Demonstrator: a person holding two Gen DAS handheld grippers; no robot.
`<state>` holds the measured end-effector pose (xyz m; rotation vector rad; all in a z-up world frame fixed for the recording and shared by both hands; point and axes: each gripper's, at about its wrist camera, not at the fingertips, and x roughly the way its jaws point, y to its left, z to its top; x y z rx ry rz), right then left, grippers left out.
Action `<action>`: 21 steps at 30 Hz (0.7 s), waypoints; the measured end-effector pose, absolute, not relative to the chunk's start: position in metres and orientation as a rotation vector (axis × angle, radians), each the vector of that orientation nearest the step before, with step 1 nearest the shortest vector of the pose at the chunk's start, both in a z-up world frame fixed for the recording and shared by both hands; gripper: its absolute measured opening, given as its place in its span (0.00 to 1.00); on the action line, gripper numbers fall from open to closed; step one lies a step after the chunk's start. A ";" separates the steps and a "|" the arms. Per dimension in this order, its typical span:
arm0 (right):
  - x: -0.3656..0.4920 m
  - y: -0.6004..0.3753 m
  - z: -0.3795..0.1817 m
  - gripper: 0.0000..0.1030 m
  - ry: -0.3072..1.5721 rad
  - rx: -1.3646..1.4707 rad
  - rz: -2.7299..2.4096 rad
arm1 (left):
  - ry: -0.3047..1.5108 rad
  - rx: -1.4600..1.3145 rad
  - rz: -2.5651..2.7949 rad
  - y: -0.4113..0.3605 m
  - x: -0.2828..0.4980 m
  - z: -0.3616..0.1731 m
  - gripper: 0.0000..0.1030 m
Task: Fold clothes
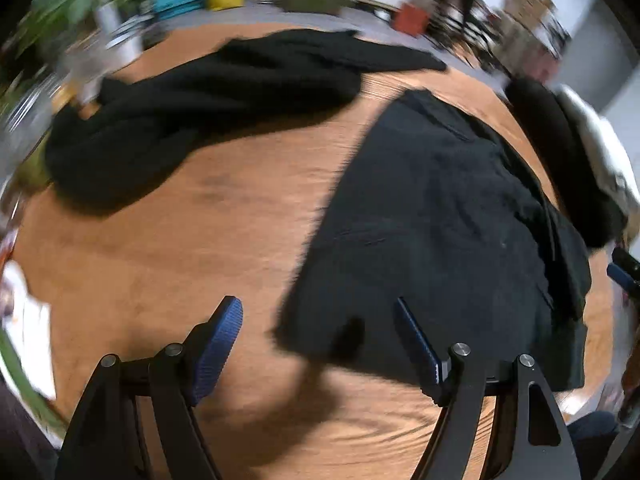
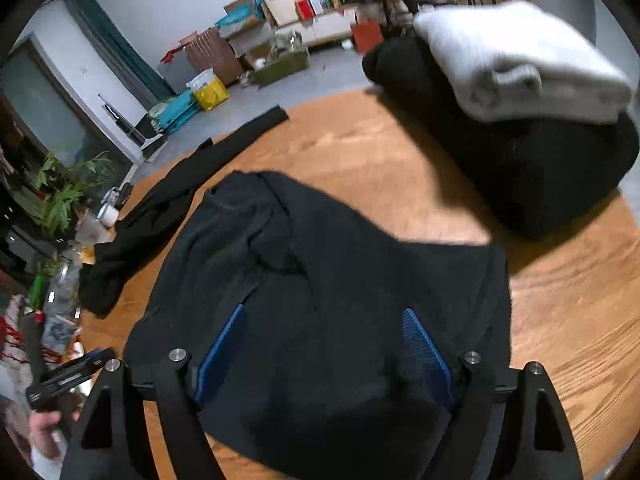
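A dark navy folded garment (image 1: 440, 220) (image 2: 340, 280) lies flat on the round wooden table (image 1: 180, 240) (image 2: 560, 300). My left gripper (image 1: 318, 314) hovers open over the garment's near left corner and the bare wood, with nothing between its blue pads (image 1: 228, 320). My right gripper (image 2: 324, 326) hangs open above the middle of the same garment, its pads (image 2: 424, 344) apart and gripping nothing. A second black garment (image 1: 200, 100) (image 2: 168, 208) lies unfolded and stretched out along the far left of the table.
A stack of folded clothes stands at the table's right: a pale grey piece (image 2: 520, 60) on a thick black one (image 2: 540, 168) (image 1: 560, 148). Jars, cups and plants (image 2: 80, 220) crowd the table's left edge. Boxes and bags (image 2: 240, 40) line the floor beyond.
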<state>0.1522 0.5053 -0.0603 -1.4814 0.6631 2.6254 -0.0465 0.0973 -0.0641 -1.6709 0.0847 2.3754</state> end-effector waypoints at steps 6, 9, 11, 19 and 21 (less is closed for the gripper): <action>0.161 0.521 -0.059 0.84 0.815 -1.472 2.593 | 0.259 -1.756 2.297 0.147 -0.084 -0.080 0.76; 0.165 0.527 -0.052 0.84 0.843 -1.451 2.604 | 0.347 -1.753 2.290 0.160 -0.092 -0.088 0.73; 0.166 0.530 -0.051 0.84 0.848 -1.448 2.602 | 0.385 -1.752 2.291 0.163 -0.094 -0.093 0.66; 0.165 0.534 -0.056 0.84 0.889 -1.476 2.591 | 0.269 -1.675 2.277 0.153 -0.071 -0.068 0.11; 0.165 0.535 -0.057 0.84 0.894 -1.476 2.587 | 0.212 -1.590 2.281 0.141 -0.051 -0.042 0.11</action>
